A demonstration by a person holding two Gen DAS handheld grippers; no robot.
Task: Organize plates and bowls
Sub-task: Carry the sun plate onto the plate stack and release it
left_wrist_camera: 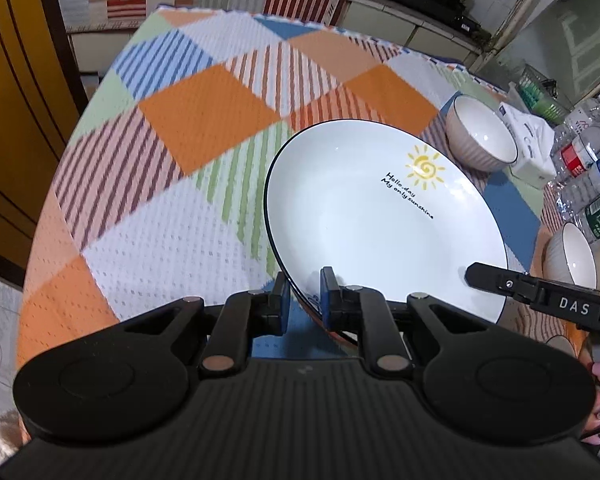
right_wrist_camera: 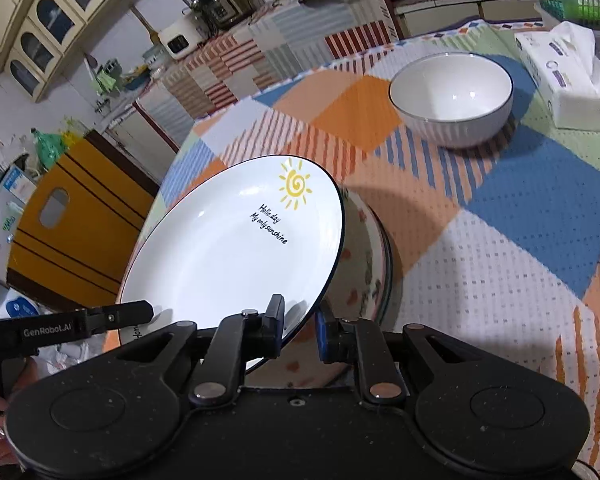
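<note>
Plates come first here: the sun plate (left_wrist_camera: 383, 216), white with a dark rim, a yellow sun and a line of script, hangs tilted above the bench (left_wrist_camera: 172, 184), carried between both my grippers. My left gripper (left_wrist_camera: 304, 300) is clamped on its near rim, one blue pad above and one below. My right gripper (right_wrist_camera: 298, 322) pinches the rim on the opposite side the same way. I judge I hold it at two points because it is wide and smooth, and one pinch at the edge would let it swing or slip.

Under it, in the right wrist view, lies a patterned plate (right_wrist_camera: 369, 280) on the cloth, so I read this as stacking plate on plate. Two white bowls wait apart: the far bowl (right_wrist_camera: 451, 98) beside the tissue box (right_wrist_camera: 567, 76), and the near bowl (left_wrist_camera: 571, 258) close to the water bottles (left_wrist_camera: 591, 176).

Most of the patterned plate is covered by the sun plate, so I cannot tell its full design, nor whether more plates sit below it. The near bowl is partly hidden behind my right gripper's arm.
</note>
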